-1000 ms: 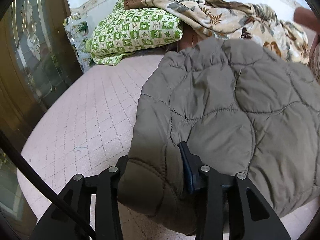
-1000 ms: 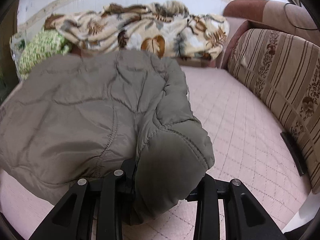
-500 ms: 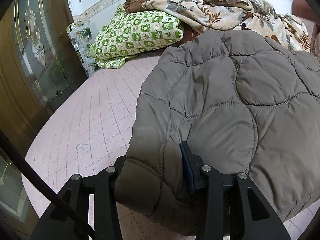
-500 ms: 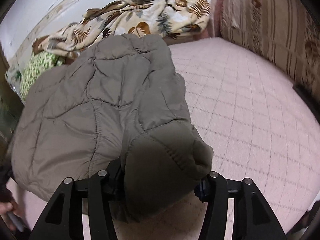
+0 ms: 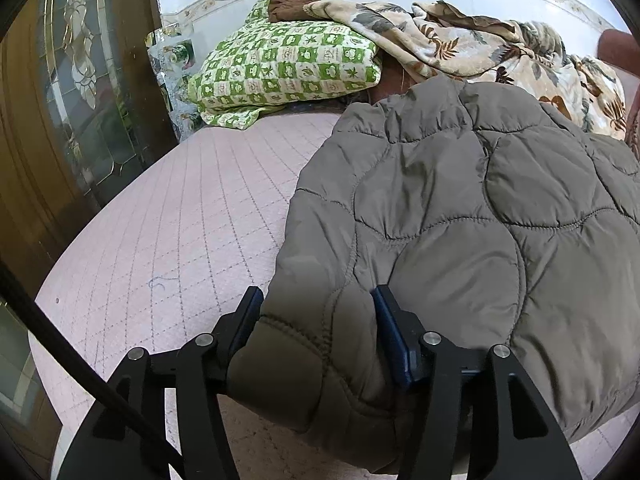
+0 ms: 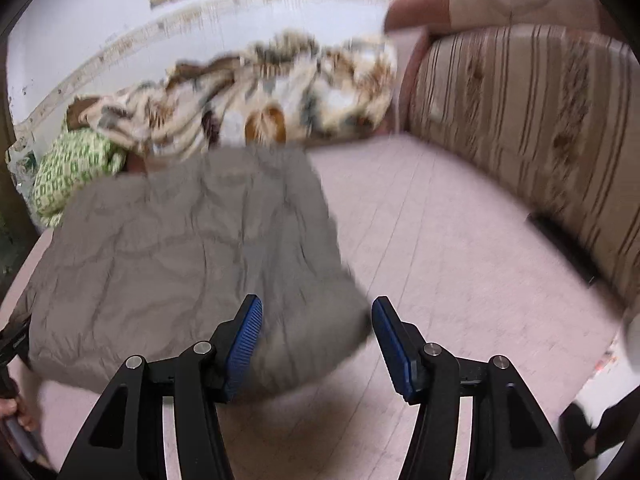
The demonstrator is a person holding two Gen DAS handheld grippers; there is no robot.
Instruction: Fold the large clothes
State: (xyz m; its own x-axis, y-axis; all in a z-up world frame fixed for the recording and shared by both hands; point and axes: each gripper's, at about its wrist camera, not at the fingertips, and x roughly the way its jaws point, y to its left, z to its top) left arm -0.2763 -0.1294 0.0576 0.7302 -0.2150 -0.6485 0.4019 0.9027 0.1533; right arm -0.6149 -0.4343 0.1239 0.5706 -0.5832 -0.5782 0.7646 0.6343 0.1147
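Clearly, our main worry is the left gripper (image 5: 316,334): its jaws have just been opening, yet a puffy corner of the grey-green quilted jacket (image 5: 460,216) still bulges between them, so we cannot tell whether the pads still press it, and pulling away now could drag that corner and undo the fold. Our right gripper (image 6: 316,344) has also just been opening and stands released with nothing between its jaws, the jacket's near edge just past them; the blurred right view suggests a quick move, and a careless return could snag the fabric. The jacket lies folded into a thick, rounded bundle on the pink quilted bed (image 5: 180,220), near the green pillow (image 5: 288,68) and floral blanket (image 5: 480,48).
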